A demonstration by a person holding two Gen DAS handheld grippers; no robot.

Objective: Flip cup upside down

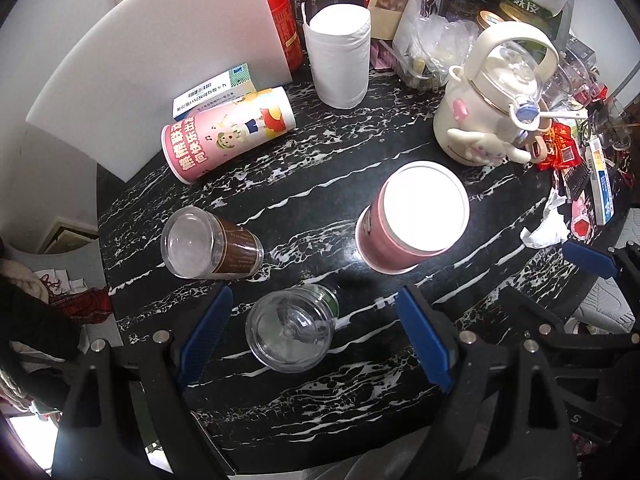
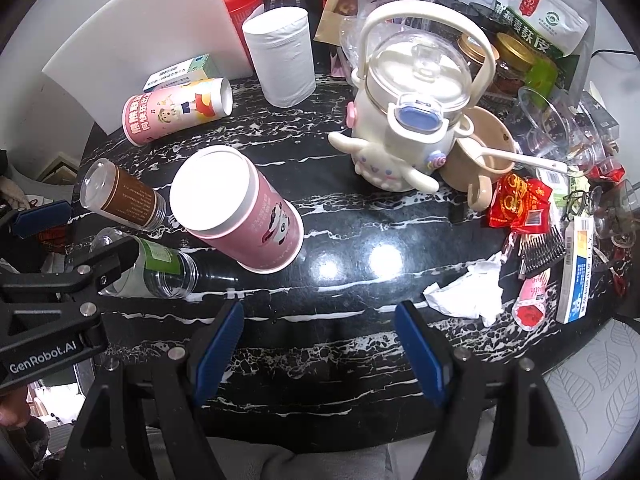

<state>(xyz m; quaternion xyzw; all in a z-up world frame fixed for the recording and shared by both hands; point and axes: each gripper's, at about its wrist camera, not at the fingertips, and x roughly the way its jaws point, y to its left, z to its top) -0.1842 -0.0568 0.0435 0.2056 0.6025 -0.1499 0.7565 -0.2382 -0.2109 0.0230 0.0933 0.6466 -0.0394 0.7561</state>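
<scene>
A pink paper cup [image 1: 408, 220] stands mouth-down on the black marble table [image 1: 320, 184], its white base up; it also shows in the right wrist view [image 2: 240, 212]. A clear cup with a brown label [image 1: 212, 244] [image 2: 120, 196] and a clear cup with a green label [image 1: 292, 328] [image 2: 160, 268] stand mouth-down too. A second pink cup [image 1: 228, 132] [image 2: 180, 110] lies on its side. My left gripper [image 1: 316, 340] is open around the green-label cup, not touching it. My right gripper [image 2: 320, 344] is open and empty above the table's front.
A cream kettle [image 2: 408, 120], a paper roll [image 2: 280, 56], a white foam board [image 1: 160, 60], jars and packets crowd the back. A beige mug with a spoon [image 2: 484, 160], red wrappers, a comb [image 2: 540, 248] and crumpled tissue [image 2: 468, 292] lie at the right.
</scene>
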